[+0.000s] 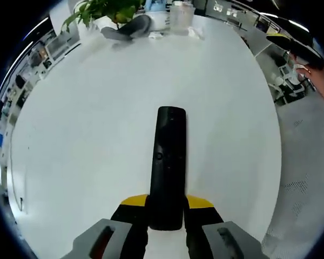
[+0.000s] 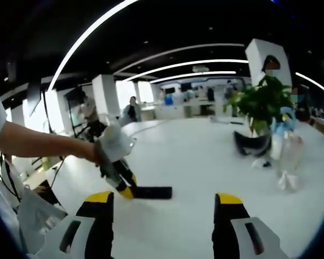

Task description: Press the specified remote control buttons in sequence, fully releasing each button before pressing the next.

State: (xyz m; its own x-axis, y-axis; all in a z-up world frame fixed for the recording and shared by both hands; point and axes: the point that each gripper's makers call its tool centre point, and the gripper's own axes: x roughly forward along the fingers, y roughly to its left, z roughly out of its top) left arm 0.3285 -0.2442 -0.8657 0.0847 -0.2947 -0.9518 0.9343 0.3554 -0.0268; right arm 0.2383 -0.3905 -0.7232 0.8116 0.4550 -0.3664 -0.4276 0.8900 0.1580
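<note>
The remote control [image 1: 167, 167] is seen in the lower middle of the left gripper view, a long, slim black bar lying flat on the white table [image 1: 86, 140], its far end pointing toward the top of the frame. Its near end is clamped between the 2 yellow-tipped jaws of the left gripper [image 1: 166, 216], which are closed against its sides. A small round button is visible about halfway along its top face; other buttons cannot be made out.

It is judged to be light, rigid plastic with smooth sides, so it could slide or pivot on the slick tabletop when pressed. The hold at the near end, across the narrow sides, is judged sensible, since the button face is left free.

In the right gripper view the remote control [image 2: 151, 192] appears at lower left of centre, held at one end by the left gripper [image 2: 119, 181] in a gloved hand [image 2: 114, 144]. The right gripper [image 2: 163, 216] hangs above the table with its jaws wide apart, holding nothing.

Farther off, a potted plant [image 2: 262, 105], a dark curved object [image 2: 251, 143] and a clear bottle [image 2: 289, 156] stand at the right.
</note>
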